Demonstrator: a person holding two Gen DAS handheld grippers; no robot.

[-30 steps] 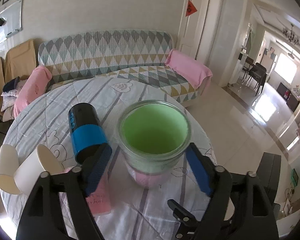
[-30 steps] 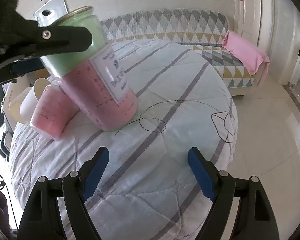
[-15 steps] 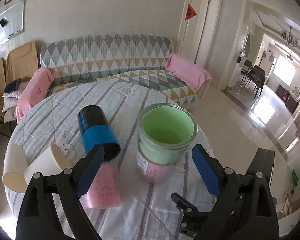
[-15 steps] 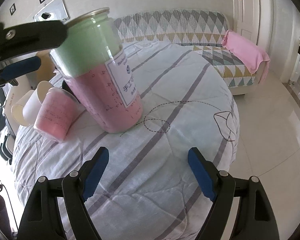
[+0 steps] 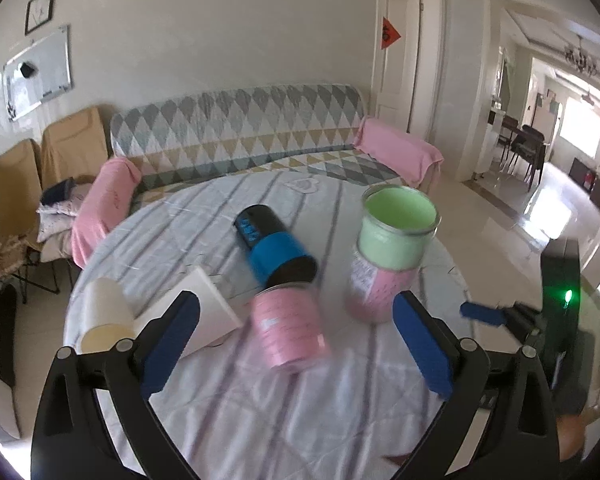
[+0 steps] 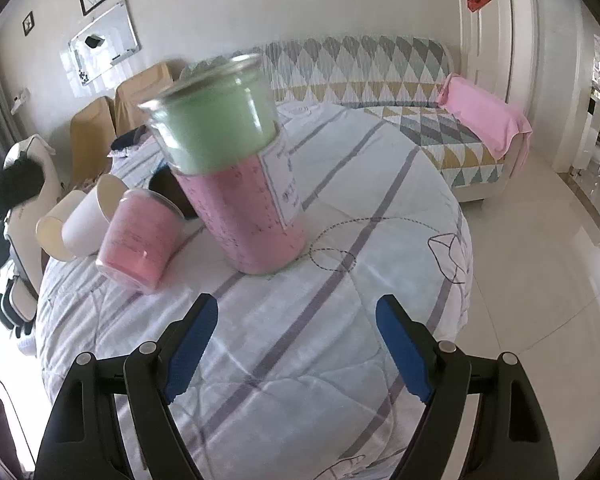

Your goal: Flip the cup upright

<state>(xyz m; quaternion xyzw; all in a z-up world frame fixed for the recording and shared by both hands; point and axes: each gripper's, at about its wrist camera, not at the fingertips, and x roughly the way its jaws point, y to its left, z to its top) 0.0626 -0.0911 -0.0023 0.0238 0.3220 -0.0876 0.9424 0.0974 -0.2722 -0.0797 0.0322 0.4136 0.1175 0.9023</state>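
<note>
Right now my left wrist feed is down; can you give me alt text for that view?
The green and pink cup stands upright on the striped round table, beyond the open left gripper, which holds nothing. Left of it, a pink cup, a blue and black cup and two white cups lie on their sides.

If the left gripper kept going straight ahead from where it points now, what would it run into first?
Most likely the small pink cup lying on its side, which sits between the open fingers of the left gripper in its own view. The blue-and-black cup lies behind it. Depth is uncertain.
</note>
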